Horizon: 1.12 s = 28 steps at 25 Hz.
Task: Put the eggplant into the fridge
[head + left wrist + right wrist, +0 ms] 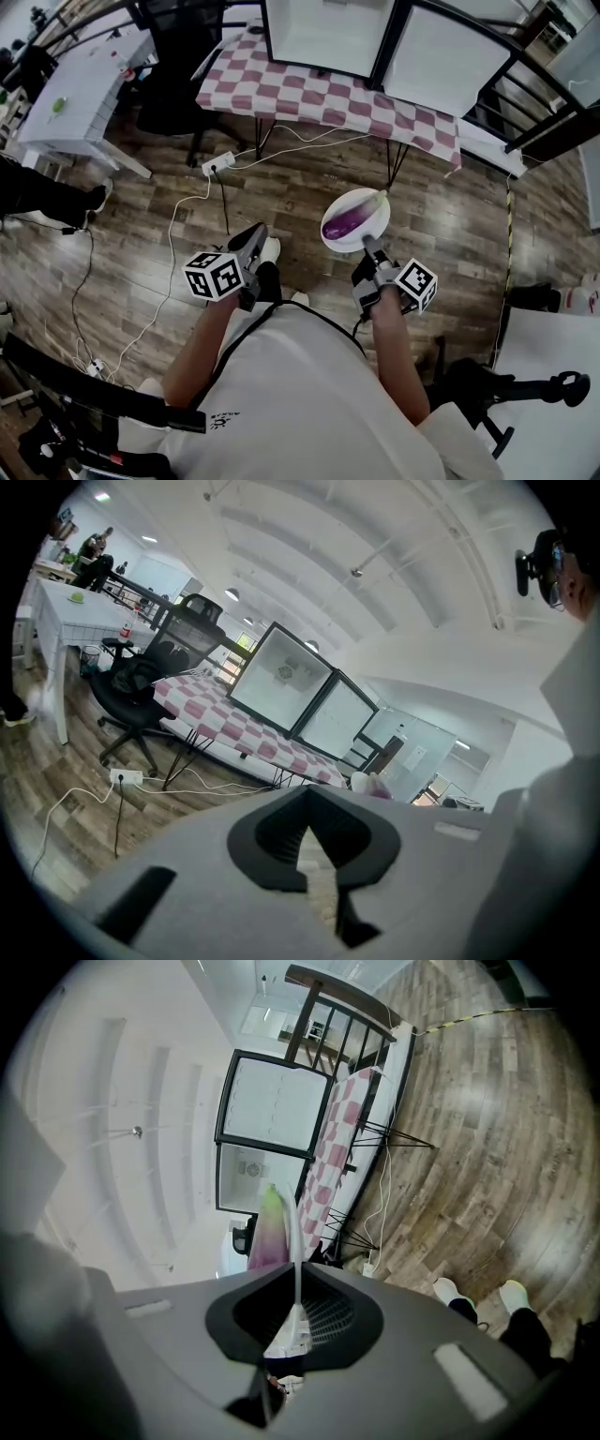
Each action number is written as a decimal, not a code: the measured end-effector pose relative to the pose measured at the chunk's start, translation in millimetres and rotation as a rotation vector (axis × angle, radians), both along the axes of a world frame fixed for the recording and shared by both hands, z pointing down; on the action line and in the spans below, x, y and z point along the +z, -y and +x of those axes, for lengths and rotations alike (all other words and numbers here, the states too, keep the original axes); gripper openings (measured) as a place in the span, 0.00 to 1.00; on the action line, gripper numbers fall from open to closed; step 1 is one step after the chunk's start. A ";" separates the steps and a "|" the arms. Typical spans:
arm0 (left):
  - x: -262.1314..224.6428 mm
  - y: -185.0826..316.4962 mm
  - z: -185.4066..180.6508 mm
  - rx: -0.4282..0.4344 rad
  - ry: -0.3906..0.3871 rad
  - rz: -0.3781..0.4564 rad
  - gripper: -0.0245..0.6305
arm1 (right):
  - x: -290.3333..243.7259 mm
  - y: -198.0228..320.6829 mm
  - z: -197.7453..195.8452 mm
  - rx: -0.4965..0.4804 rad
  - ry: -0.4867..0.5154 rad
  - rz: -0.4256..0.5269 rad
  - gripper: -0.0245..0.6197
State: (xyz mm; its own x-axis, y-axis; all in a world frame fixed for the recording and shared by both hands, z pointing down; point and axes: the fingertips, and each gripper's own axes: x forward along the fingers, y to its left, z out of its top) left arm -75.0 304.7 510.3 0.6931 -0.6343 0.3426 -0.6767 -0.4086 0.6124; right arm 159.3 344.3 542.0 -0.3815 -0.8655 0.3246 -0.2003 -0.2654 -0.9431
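Right gripper view: the right hand-held gripper is seen almost closed, its dark ribbed pads clamped on the thin white rim of a plate. The eggplant is carried on that plate. Its skin is glossy purple, fading to a pale green cap.

From the head view, the round, smooth white plate is held at 12 o'clock of the right hand-held gripper and is gripped at its near edge. The eggplant is laid across it, with the cap toward 1 o'clock.

The left hand-held gripper is held at 9 o'clock of the plate, well apart from it. In the left gripper view its jaws are shown together, with nothing between them.

The fridge, a boxy white-lined cabinet with a black frame and its door swung open, is set at 12 o'clock on a tabletop draped in a red-and-white checked cloth. A floor of wood-grain planks is seen beneath.
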 end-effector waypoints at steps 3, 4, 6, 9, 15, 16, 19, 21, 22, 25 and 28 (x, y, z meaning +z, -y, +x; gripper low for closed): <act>2.6 10.3 -3.6 0.005 0.006 0.002 0.04 | 2.1 8.5 -3.4 0.005 -0.002 -0.004 0.08; 3.7 13.8 -4.5 0.008 0.007 0.003 0.04 | 3.0 11.7 -4.7 0.005 -0.004 -0.006 0.08; 5.5 20.7 -4.7 0.020 0.002 0.002 0.04 | 4.0 18.6 -6.7 0.009 -0.008 -0.010 0.08; 6.1 35.5 -1.6 0.048 -0.007 0.005 0.04 | 3.5 32.4 -7.5 0.020 -0.016 -0.012 0.08; 6.3 78.5 -1.0 0.081 -0.001 0.009 0.04 | 1.9 67.3 -13.6 0.041 -0.016 -0.009 0.08; 5.8 85.4 -0.9 0.088 -0.001 0.009 0.04 | 1.9 73.0 -14.3 0.045 -0.017 -0.010 0.08; 3.9 106.1 -2.7 0.107 -0.004 0.006 0.04 | 0.5 89.7 -18.5 0.058 -0.018 -0.013 0.08; 3.7 121.1 -5.0 0.118 -0.002 0.003 0.04 | 0.2 102.0 -21.8 0.068 -0.014 -0.017 0.08; 3.7 128.6 -6.0 0.124 0.000 0.002 0.04 | 0.3 108.4 -23.4 0.073 -0.014 -0.020 0.08; 2.7 151.5 -10.9 0.141 0.004 0.007 0.04 | -1.3 128.8 -29.6 0.083 -0.018 -0.016 0.08; 1.0 173.2 -19.6 0.154 0.006 0.011 0.04 | -6.9 148.7 -40.4 0.092 -0.017 -0.009 0.08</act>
State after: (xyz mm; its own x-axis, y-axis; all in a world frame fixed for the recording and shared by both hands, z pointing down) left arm -94.6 131.5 511.3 0.7805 -0.5241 0.3407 -0.6091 -0.5149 0.6033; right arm 118.9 195.7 535.2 -0.2949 -0.8938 0.3379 -0.1904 -0.2916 -0.9374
